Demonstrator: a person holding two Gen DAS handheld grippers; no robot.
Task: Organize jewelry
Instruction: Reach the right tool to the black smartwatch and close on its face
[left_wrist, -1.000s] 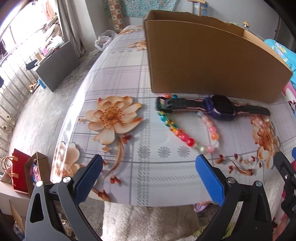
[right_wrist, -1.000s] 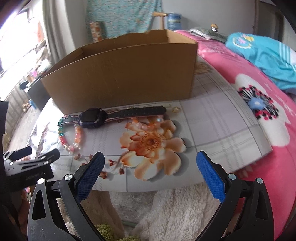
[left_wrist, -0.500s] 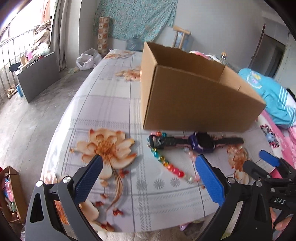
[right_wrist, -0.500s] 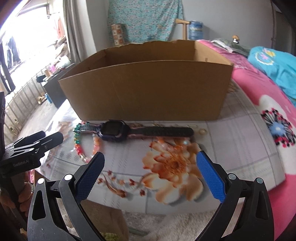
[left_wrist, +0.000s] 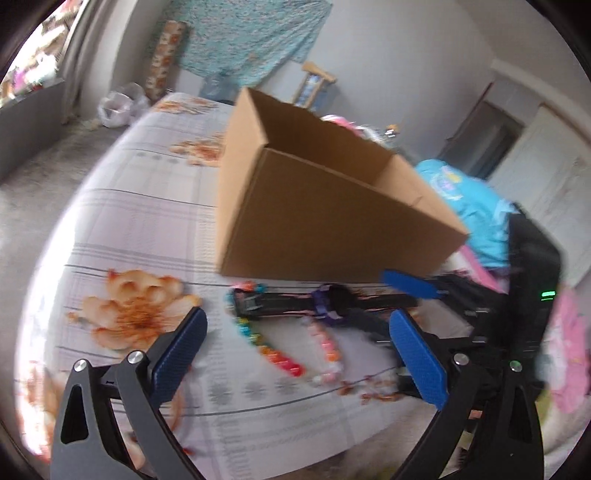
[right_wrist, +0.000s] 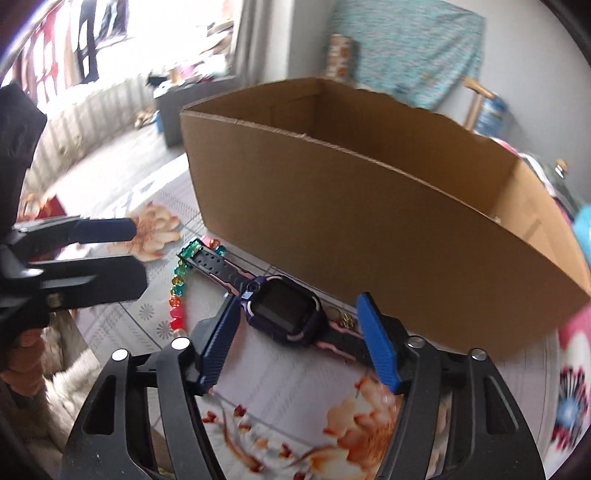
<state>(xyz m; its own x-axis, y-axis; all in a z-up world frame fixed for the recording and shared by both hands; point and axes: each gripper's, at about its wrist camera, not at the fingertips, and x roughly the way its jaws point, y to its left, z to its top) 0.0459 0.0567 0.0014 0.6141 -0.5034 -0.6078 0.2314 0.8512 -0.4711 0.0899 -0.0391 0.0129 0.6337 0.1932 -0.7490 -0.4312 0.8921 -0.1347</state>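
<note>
- Showing plain brown: cardboard box (right_wrist: 369, 206).
- Showing dark purple case, black screen, black strap with pink edging: watch (right_wrist: 282, 308).
- Running teal, green, orange, red, then pale pink: bead bracelet (left_wrist: 280, 356).
- Showing pale grey plaid with orange flowers: tablecloth (left_wrist: 147, 229).
- Showing blue textured pads on black frames: left gripper (left_wrist: 295, 347), right gripper (right_wrist: 299, 332).
- Showing turquoise: folded cloth (left_wrist: 476, 210).

Between the right gripper's (right_wrist: 297, 314) jaws lies the watch (right_wrist: 282, 310) on the worktop (right_wrist: 288, 391), the bead bracelet (right_wrist: 176, 291) left of them, the cardboard box (right_wrist: 369, 229) just beyond
</note>
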